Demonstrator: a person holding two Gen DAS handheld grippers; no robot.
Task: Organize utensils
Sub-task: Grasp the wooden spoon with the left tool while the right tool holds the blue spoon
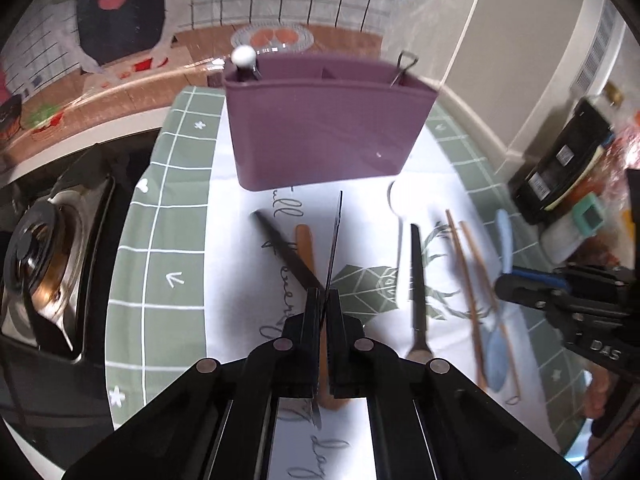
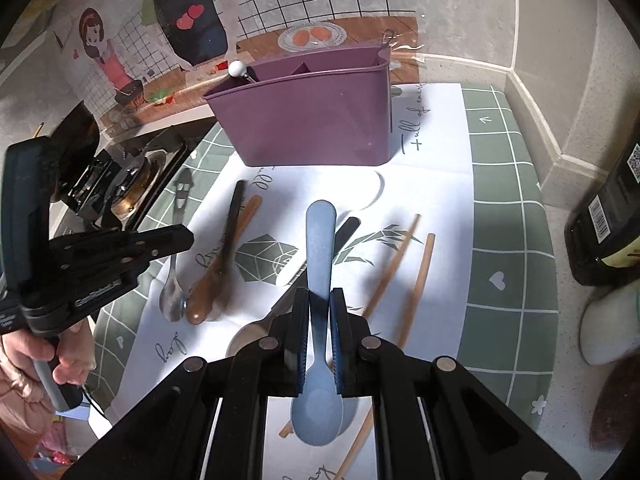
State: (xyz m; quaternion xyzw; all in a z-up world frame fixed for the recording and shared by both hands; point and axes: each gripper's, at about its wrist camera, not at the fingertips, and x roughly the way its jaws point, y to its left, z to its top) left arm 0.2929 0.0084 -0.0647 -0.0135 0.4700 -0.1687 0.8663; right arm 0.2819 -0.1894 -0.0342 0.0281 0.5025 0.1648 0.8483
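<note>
Green-checked cloth covers your worktop [image 2: 512,208], a gas burner [image 1: 44,248] at its nine o'clock edge. Your purple caddy [image 2: 308,120] stands at twelve, a white-knobbed utensil [image 2: 237,68] in its left compartment. Your right fingers [image 2: 319,312] clamp the blue spoon [image 2: 320,240], handle toward twelve; your left fingers [image 1: 324,304] pinch a thin knife [image 1: 335,236], its long axis also toward twelve.

Purple caddy [image 2: 312,120], pale blue spoon [image 2: 320,256], brown wooden spoon [image 2: 224,276], green white-gridded mat [image 2: 512,200].

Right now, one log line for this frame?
left gripper: shut on metal spoon | right gripper: shut on blue spoon | purple holder: upright, neither spoon in yet
</note>
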